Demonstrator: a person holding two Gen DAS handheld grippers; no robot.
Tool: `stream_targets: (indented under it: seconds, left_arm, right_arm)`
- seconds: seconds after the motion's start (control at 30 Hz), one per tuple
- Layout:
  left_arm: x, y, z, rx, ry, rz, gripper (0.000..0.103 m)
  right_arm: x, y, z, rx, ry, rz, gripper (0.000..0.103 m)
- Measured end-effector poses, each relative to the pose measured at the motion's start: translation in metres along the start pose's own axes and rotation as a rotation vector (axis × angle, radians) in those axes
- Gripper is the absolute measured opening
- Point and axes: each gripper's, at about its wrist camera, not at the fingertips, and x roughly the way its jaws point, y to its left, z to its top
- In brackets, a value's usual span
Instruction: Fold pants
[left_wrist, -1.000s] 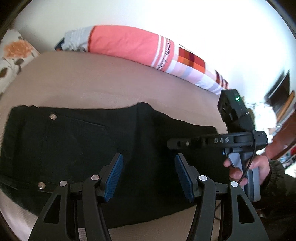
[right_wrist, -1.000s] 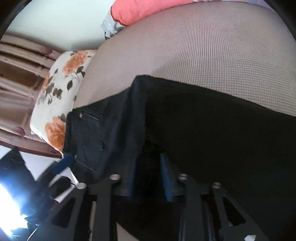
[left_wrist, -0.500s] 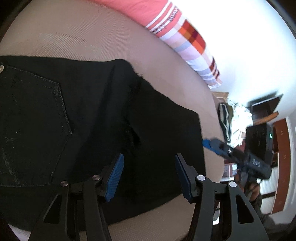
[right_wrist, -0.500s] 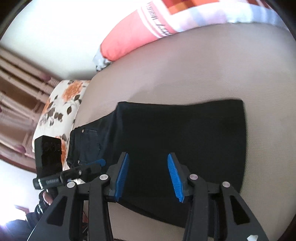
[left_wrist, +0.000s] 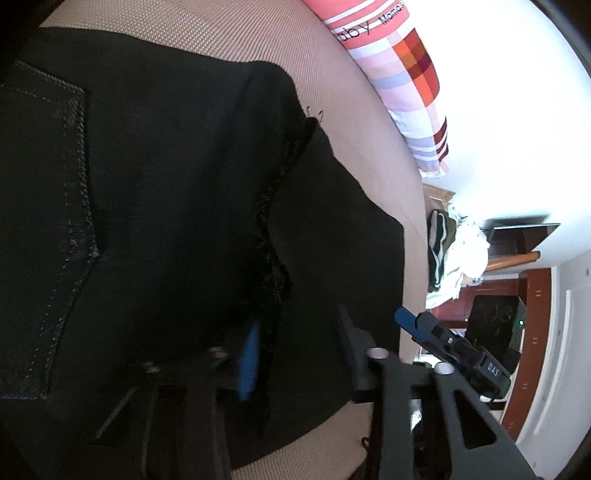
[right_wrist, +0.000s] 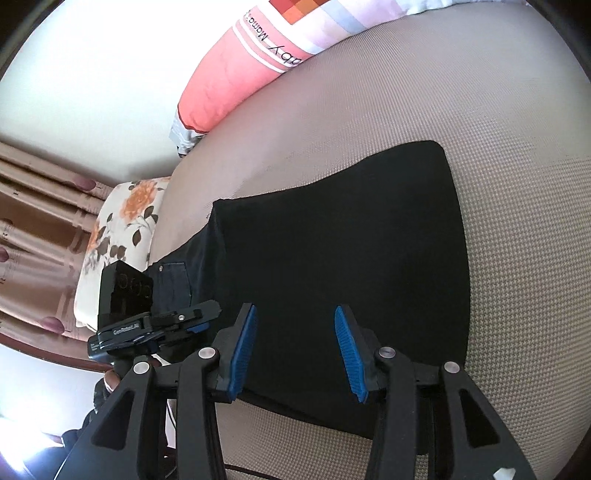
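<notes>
The black pants (right_wrist: 343, 236) lie folded flat on the beige bed (right_wrist: 443, 92). In the left wrist view the pants (left_wrist: 166, 206) fill the frame, back pocket at left, frayed leg hem down the middle. My left gripper (left_wrist: 299, 354) is open and pressed low onto the cloth, one blue pad half hidden under the hem edge. It also shows in the right wrist view (right_wrist: 199, 321) at the pants' left end. My right gripper (right_wrist: 295, 350) is open and empty above the near edge of the fold. It shows in the left wrist view (left_wrist: 410, 319) beyond the pants' right edge.
A pink and plaid pillow (right_wrist: 258, 62) lies along the wall at the bed's far side. A floral pillow (right_wrist: 118, 229) sits at the left end by brown curtains. Clothes (left_wrist: 450, 254) are piled off the bed's right end near wooden furniture.
My left gripper has dropped closer onto the pants at the hem edge. My right gripper let go of the cloth, opened, and pulled back to the near edge.
</notes>
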Motion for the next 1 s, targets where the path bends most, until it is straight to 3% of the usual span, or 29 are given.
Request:
stream_targets:
  seconds: [0.03,0.07,0.17,0.37,0.53,0.63,0.7,0.77,0.83,1.0]
  left_arm:
    - [0.004,0.000,-0.001,-0.006,0.007,0.016,0.013]
    - [0.006,0.000,-0.002,-0.010,0.006,0.031,0.008]
    - [0.005,-0.007,-0.005,0.000,-0.019,0.069,0.005]
    - [-0.009,-0.020,-0.021,0.075,-0.054,0.125,0.005]
    - [0.000,-0.019,-0.021,0.115,-0.056,0.158,0.006]
    - [-0.002,-0.035,-0.024,0.200,-0.090,0.260,0.010]
    - [-0.007,-0.050,-0.025,0.272,-0.161,0.374,0.015]
    - [-0.014,-0.065,-0.026,0.346,-0.248,0.431,0.015]
    - [-0.019,-0.077,-0.024,0.384,-0.299,0.419,0.015]
    - [-0.004,-0.094,-0.004,0.461,-0.290,0.360,0.015]
  right_arm:
    - [0.002,-0.001,-0.001,0.002,0.003,0.001,0.044]
    - [0.003,-0.003,-0.001,0.003,0.007,0.000,0.044]
    - [0.007,-0.005,-0.003,0.007,0.019,-0.006,0.044]
    - [0.006,0.002,-0.006,-0.058,0.004,-0.098,0.044]
    - [0.019,0.008,-0.012,-0.176,0.013,-0.267,0.042]
    - [0.026,0.014,-0.015,-0.244,0.009,-0.319,0.042]
    - [0.024,0.019,-0.010,-0.267,0.002,-0.327,0.042]
    - [0.020,0.023,-0.002,-0.285,-0.030,-0.340,0.042]
    - [0.020,0.026,0.010,-0.309,-0.062,-0.398,0.042]
    - [0.027,0.021,0.038,-0.328,-0.087,-0.456,0.040]
